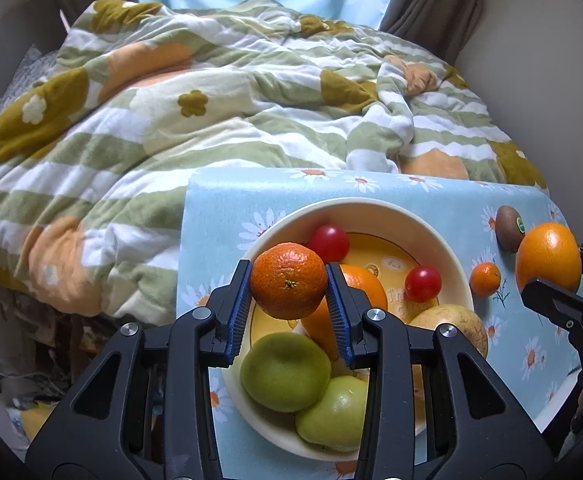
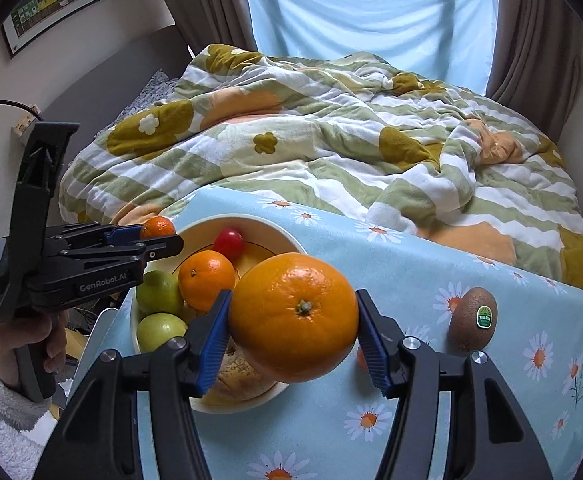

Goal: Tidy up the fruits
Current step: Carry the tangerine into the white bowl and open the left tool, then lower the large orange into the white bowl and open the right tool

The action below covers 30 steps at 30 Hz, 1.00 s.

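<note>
My left gripper [image 1: 287, 294] is shut on a mandarin [image 1: 288, 286] and holds it above the cream bowl [image 1: 375, 210]. The bowl holds two green apples [image 1: 285, 372], two red tomatoes [image 1: 423, 283], an orange [image 1: 365, 282] and a yellowish pear [image 1: 457, 326]. My right gripper [image 2: 293, 334] is shut on a big orange [image 2: 293, 316], held above the table just right of the bowl [image 2: 267, 229]. A kiwi [image 2: 473, 318] with a green sticker and a small mandarin [image 1: 485, 278] lie on the cloth to the right.
The table has a light blue daisy cloth [image 2: 411, 264]. Behind it is a bed with a rumpled flowered quilt [image 2: 311, 140]. Curtains and a window stand at the back. The left gripper and the hand holding it [image 2: 71, 264] show at the left of the right wrist view.
</note>
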Each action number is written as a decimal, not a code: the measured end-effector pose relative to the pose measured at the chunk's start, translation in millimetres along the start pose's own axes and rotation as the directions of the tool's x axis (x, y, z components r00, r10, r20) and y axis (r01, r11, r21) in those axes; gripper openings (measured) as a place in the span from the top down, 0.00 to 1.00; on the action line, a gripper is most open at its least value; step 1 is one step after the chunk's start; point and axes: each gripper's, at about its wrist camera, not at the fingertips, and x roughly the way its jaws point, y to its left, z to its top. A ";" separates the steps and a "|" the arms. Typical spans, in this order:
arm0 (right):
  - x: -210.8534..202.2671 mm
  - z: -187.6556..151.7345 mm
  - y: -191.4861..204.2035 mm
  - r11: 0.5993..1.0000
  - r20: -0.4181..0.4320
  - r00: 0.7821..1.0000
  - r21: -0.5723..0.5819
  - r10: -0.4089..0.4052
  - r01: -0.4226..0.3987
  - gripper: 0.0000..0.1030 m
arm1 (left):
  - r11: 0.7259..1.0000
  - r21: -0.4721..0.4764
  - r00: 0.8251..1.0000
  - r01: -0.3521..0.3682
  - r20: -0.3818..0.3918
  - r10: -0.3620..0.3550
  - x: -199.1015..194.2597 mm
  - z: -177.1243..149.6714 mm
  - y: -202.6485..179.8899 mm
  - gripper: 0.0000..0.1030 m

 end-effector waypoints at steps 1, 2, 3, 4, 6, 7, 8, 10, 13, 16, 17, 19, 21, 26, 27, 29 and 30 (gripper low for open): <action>0.8 -0.8 -1.0 1.000 -0.002 1.000 0.003 -0.002 0.002 0.47 | 1.000 -0.002 1.000 0.004 -0.006 -0.004 2.8 1.5 1.1 0.59; 2.0 -1.5 -2.1 1.000 -0.004 1.000 0.007 -0.002 0.002 0.47 | 1.000 -0.004 1.000 0.003 -0.010 -0.003 5.0 2.2 1.6 0.59; 2.8 -2.1 -3.4 1.000 -0.006 1.000 0.012 -0.001 0.001 0.47 | 1.000 -0.007 1.000 -0.001 -0.012 0.001 6.6 3.1 2.2 0.59; 3.4 -2.9 -4.4 1.000 -0.008 1.000 0.016 0.001 0.000 0.47 | 1.000 -0.007 1.000 -0.005 -0.016 0.005 7.6 3.9 2.3 0.59; 3.5 -3.8 -5.3 1.000 -0.011 1.000 0.018 0.006 -0.006 0.47 | 1.000 -0.007 1.000 -0.015 -0.018 0.015 7.5 4.1 2.3 0.59; 3.2 -3.9 -5.9 1.000 -0.011 1.000 0.017 0.009 -0.009 0.47 | 1.000 -0.011 1.000 -0.022 -0.014 0.021 6.3 4.1 2.3 0.58; 3.1 -3.7 -5.8 1.000 -0.010 1.000 0.015 0.013 -0.013 0.47 | 0.999 -0.016 1.000 -0.028 -0.006 0.028 4.3 3.8 2.1 0.58; 2.2 -3.4 -6.8 1.000 -0.008 1.000 0.007 0.019 -0.019 0.47 | 0.999 -0.021 0.999 -0.034 0.002 0.034 0.1 3.7 2.1 0.54; 0.5 -1.6 -8.6 1.000 -0.005 1.000 -0.001 0.029 -0.029 0.47 | 0.999 -0.022 0.999 -0.039 0.008 0.039 -6.5 2.9 1.2 0.00; -1.7 0.8 -8.8 0.999 -0.007 0.999 -0.023 0.036 -0.036 0.47 | 0.999 -0.040 0.999 -0.033 0.036 0.035 -20.0 -0.3 1.1 0.00; -2.3 1.7 -8.7 0.999 -0.007 0.999 -0.033 0.039 -0.039 0.47 | 0.998 -0.044 0.998 -0.043 0.035 0.044 -22.6 -1.7 0.8 0.00; -2.8 3.7 -8.2 0.998 -0.008 0.999 -0.049 0.046 -0.047 0.47 | 0.997 -0.054 0.998 -0.055 0.035 0.057 -27.9 -5.6 1.1 0.00; -3.1 6.3 -8.0 0.996 -0.008 0.999 -0.067 0.053 -0.053 0.47 | 0.996 -0.066 0.997 -0.066 0.038 0.068 -34.6 -10.5 0.0 0.00; -3.6 13.9 -4.3 0.991 -0.009 0.997 -0.113 0.071 -0.072 0.47 | 0.992 -0.087 0.994 -0.095 0.047 0.099 -51.3 -24.6 -3.0 0.00; -2.8 16.0 -2.9 0.990 -0.011 0.997 -0.121 0.077 -0.078 0.47 | 0.991 -0.092 0.993 -0.100 0.047 0.104 -53.8 -27.8 -3.4 0.00; 0.8 20.5 -1.0 0.987 -0.018 0.996 -0.136 0.089 -0.091 0.47 | 0.989 -0.103 0.992 -0.110 0.045 0.115 -56.9 -33.3 -4.3 0.00; 3.3 22.5 0.4 0.985 -0.022 0.995 -0.143 0.096 -0.098 0.47 | 0.987 -0.111 0.992 -0.114 0.044 0.119 -58.8 -36.7 -4.0 0.00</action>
